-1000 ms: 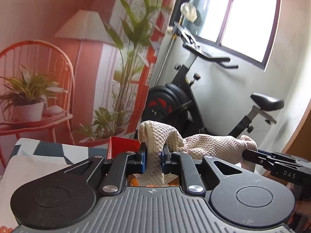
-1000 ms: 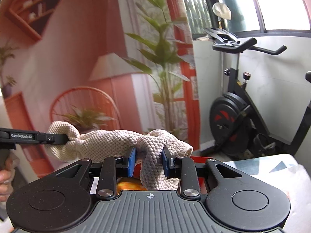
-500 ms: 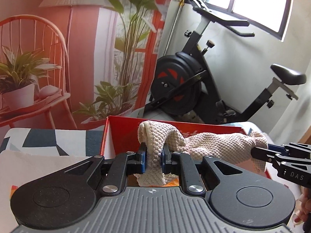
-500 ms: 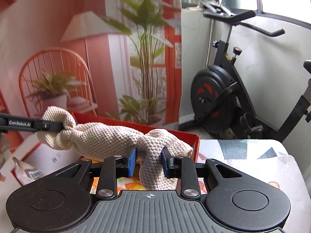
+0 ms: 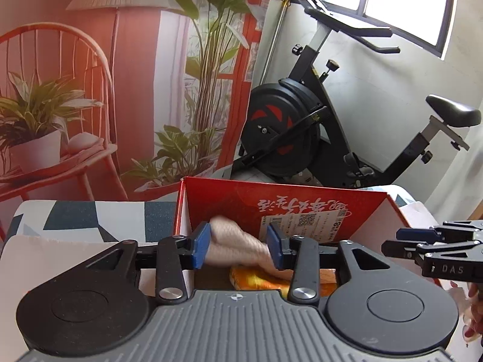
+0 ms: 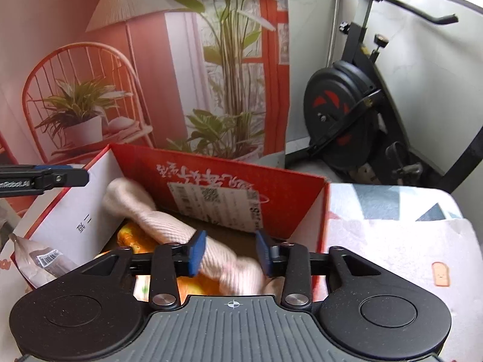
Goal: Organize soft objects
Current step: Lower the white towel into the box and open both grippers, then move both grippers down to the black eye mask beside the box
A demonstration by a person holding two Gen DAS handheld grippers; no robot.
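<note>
Towel [image 6: 157,220], a cream waffle-knit cloth, lies blurred in the red box [image 6: 305,208], slumping across the orange and yellow item [image 6: 193,286] already at the bottom; I read the blur as the cloth dropping or settling. My left fingers [image 5: 238,246] have just been opening and now stand apart, blue pads clear on either side of a rounded fold of the cloth, not pressing it. My right fingers [image 6: 228,252] have just been opening too; the cloth passes between them, close against the left pad with a gap on the right, so I judge neither side is gripping it. I had both ends in hand, I think, so the long floppy piece could be carried stretched and lowered into the box without trailing over its walls; both sets of fingers now angle down over the open top, one near the left wall, one near the right. From the left camera the right tool [image 5: 434,250] shows at the far right edge, its fingers narrow but apart. The box is stiff card, red outside with a white inner wall on the left, and a printed label [image 6: 217,202] on the far wall. It sits on a bench [image 6: 392,241] under a pale patterned cover. A crinkled plastic packet [image 6: 39,259] lies at the near left corner of the box. Being soft and thick, the towel will likely heap rather than lie flat, and may want tucking down.
</note>
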